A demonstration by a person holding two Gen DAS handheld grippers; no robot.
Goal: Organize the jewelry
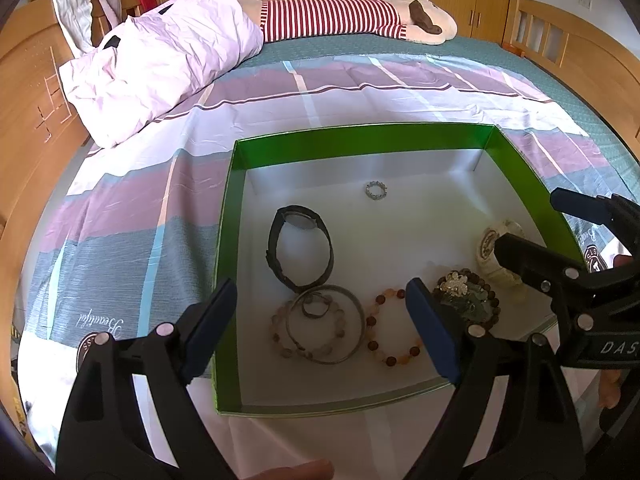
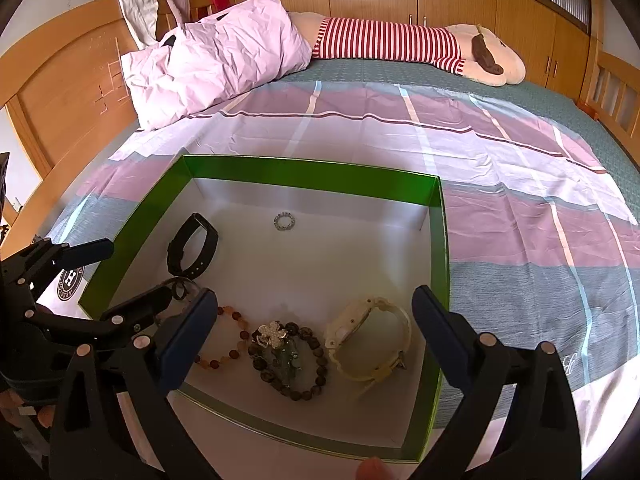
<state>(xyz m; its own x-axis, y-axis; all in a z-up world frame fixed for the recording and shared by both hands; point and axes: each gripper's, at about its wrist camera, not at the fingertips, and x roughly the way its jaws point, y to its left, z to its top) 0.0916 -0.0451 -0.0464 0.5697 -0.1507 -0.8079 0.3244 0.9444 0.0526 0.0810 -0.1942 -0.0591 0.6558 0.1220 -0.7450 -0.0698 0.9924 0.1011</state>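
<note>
left gripper (image 1: pixel 320 328) gaping over bangle (image 1: pixel 326 324), lower centre | right gripper (image 2: pixel 316 340) gaping over dark bead bracelet (image 2: pixel 292 360) | all jewelry inside green box (image 1: pixel 360 140) | risk: bangle overlaps pale bracelet (may snag, drag both)

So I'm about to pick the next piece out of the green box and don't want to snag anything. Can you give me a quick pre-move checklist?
1. Left gripper open, nothing held: ok.
2. Right gripper open, nothing held: ok.
3. Green box flat on the bedsheet: ok.
4. Cream watch free of neighbours: ok, a gap separates it from the dark bead bracelet.
5. Metal bangle free: not ok, it overlaps the pale bead bracelet.
6. Small ring clear to lift: ok, it lies alone.
</note>
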